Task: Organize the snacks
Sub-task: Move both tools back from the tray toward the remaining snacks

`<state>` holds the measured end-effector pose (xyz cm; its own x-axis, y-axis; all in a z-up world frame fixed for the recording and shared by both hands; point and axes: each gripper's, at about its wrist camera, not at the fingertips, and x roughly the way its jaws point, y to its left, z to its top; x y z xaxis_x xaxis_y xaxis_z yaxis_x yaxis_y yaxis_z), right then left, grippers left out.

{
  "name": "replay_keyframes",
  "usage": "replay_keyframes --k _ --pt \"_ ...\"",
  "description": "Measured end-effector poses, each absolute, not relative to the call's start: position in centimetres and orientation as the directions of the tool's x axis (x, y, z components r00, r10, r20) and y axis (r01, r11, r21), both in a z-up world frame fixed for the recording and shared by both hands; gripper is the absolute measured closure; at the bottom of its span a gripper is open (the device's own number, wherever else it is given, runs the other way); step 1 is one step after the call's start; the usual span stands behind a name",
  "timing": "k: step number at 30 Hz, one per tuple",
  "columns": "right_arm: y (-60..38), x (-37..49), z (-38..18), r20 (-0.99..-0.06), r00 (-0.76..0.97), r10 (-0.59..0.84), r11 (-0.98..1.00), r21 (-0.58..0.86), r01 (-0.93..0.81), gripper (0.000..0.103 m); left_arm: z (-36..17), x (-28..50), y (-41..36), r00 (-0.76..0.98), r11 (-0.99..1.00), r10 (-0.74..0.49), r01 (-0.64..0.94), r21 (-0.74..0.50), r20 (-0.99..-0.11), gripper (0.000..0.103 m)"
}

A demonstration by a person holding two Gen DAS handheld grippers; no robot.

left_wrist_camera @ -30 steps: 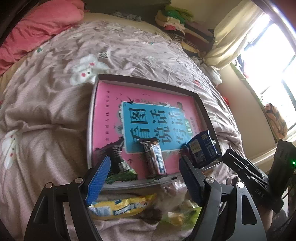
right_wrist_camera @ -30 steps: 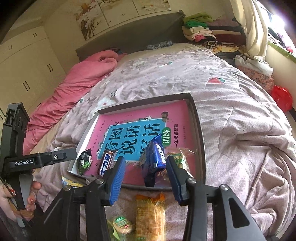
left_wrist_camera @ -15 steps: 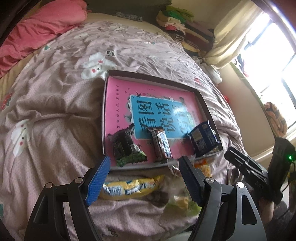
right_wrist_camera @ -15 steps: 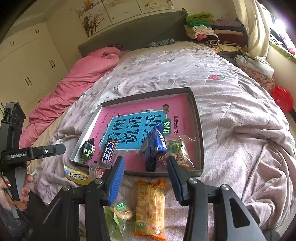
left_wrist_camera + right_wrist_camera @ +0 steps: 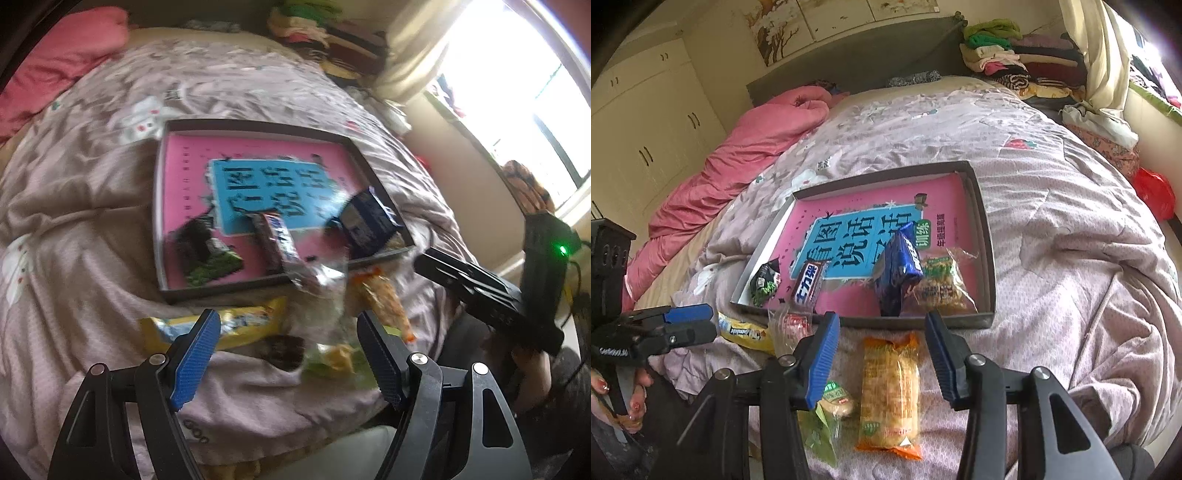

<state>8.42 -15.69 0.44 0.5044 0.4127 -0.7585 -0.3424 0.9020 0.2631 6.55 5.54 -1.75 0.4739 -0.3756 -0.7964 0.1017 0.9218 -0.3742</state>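
Left wrist view, blurred: the left gripper (image 5: pixel 286 345) hangs with jaws apart and empty over a yellow packet (image 5: pixel 221 326); no writing is legible. Right wrist view: the right gripper (image 5: pixel 882 349), jaws apart and empty, sits above an orange cracker packet (image 5: pixel 890 391). In the tray (image 5: pixel 984 236), a bar reads "士力架" (image 5: pixel 809 282) beside a blue packet (image 5: pixel 897 271).

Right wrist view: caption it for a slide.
Open right claw above an orange snack pack on the bed, four snacks already in the tray.

Left gripper (image 5: pixel 284 350) low in frame, jaws apart, nothing between. Right gripper (image 5: pixel 882 350) likewise, narrower. Hand (image 5: pixel 613 398) at lower left.
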Motion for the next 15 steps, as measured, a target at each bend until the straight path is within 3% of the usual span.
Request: replay_keyframes --k 15 --pt "-16.3 7.4 0.0 -0.777 0.481 0.406 0.905 0.267 -0.332 0.055 -3.5 5.2 0.4 0.367 0.92 -0.373 0.266 -0.288 -0.852 0.025"
